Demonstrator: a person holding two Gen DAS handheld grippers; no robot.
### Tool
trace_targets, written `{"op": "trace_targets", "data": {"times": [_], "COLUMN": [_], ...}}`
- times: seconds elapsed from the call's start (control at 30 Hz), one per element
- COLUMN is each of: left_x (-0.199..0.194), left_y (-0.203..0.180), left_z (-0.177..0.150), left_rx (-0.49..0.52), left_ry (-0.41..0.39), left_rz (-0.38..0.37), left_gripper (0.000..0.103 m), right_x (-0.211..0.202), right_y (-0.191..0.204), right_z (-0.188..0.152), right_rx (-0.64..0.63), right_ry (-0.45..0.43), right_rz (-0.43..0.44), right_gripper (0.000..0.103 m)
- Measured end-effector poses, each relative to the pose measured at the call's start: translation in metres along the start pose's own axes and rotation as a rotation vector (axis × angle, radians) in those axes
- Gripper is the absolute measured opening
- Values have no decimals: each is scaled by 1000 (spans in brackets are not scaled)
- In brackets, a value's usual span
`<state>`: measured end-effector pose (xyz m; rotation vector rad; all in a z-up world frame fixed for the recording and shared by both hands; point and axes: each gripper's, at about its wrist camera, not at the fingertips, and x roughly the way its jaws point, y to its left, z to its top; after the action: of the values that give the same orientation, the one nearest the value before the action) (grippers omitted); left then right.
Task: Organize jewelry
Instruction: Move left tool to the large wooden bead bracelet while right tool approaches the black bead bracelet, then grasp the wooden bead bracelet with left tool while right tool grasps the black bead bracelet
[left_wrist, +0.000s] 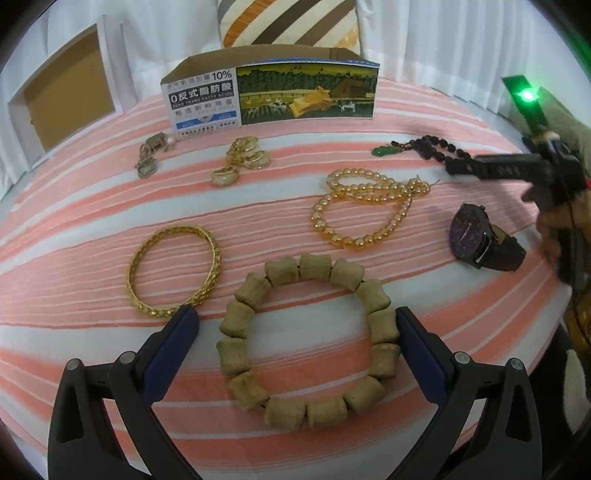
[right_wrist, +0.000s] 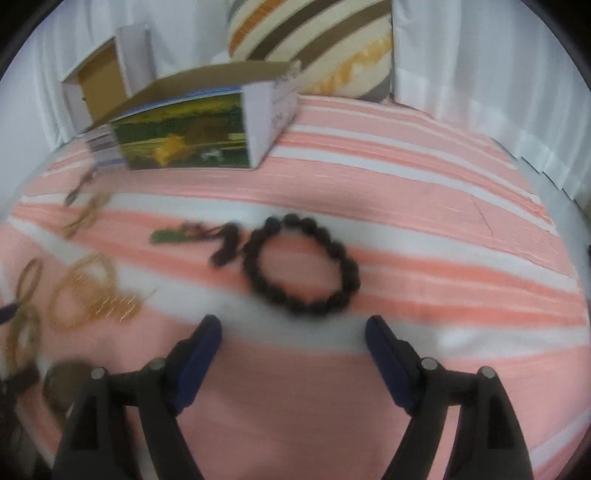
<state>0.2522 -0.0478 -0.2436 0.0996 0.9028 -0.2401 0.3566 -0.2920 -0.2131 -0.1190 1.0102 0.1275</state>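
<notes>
My left gripper (left_wrist: 295, 317) is open, its fingers on either side of a tan wooden-bead bracelet (left_wrist: 236, 354) lying on the pink striped cloth. A gold bangle (left_wrist: 142, 266) lies to its left, an amber bead strand (left_wrist: 364, 206) and a dark watch (left_wrist: 476, 234) lie beyond. My right gripper (right_wrist: 293, 332) is open and empty just short of a black bead bracelet (right_wrist: 347, 273); it also shows in the left wrist view (left_wrist: 458, 168). An open printed carton (left_wrist: 273, 92) stands at the back, seen in the right wrist view (right_wrist: 184, 136) too.
Gold earrings (left_wrist: 243, 155) and a silver chain piece (left_wrist: 151, 155) lie near the carton. A green pendant (left_wrist: 382, 151) lies by the black beads. A white box (left_wrist: 66, 99) stands at back left, a striped pillow (left_wrist: 291, 22) behind. The right wrist view is blurred.
</notes>
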Motion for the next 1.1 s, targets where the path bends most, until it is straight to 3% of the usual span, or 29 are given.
{"op": "trace_targets", "data": {"times": [0.07, 0.1, 0.13, 0.2, 0.23, 0.3, 0.33, 0.37, 0.43, 0.77, 1.1], "left_x": [0, -1, -4, -9, -10, -11, -12, -13, -14, -27, -47], "left_y": [1, 2, 3, 6, 7, 11, 13, 14, 18, 24, 19], "left_z": [0, -1, -2, -4, -4, -6, -7, -7, -8, -14, -6], "left_rx": [3, -1, -8, -16, -18, -26, -30, -32, -40, -87, -95], "left_ry": [-3, -10, -24, -55, -61, -75, -81, -87, -94, -152, -178], "left_rz": [-1, 2, 3, 0, 13, 19, 26, 30, 24, -16, -42], "left_gripper": [101, 99, 91, 74, 63, 53, 44, 34, 28, 27, 27], "right_x": [6, 4, 3, -1, -2, -7, -11, -15, -23, -54, -90], "right_y": [-1, 2, 4, 10, 10, 13, 14, 14, 15, 16, 12], "right_z": [6, 9, 8, 5, 1, -8, -12, -17, -27, -62, -75], "right_rx": [-3, -19, -36, -52, -55, -49, -41, -31, -21, 47, 145], "right_ry": [-6, -15, -22, -34, -39, -50, -49, -51, -47, -112, -187], "right_rz": [-4, 10, 16, 30, 27, 27, 30, 36, 37, 56, 83], "right_gripper": [80, 69, 62, 33, 30, 15, 12, 12, 12, 12, 12]}}
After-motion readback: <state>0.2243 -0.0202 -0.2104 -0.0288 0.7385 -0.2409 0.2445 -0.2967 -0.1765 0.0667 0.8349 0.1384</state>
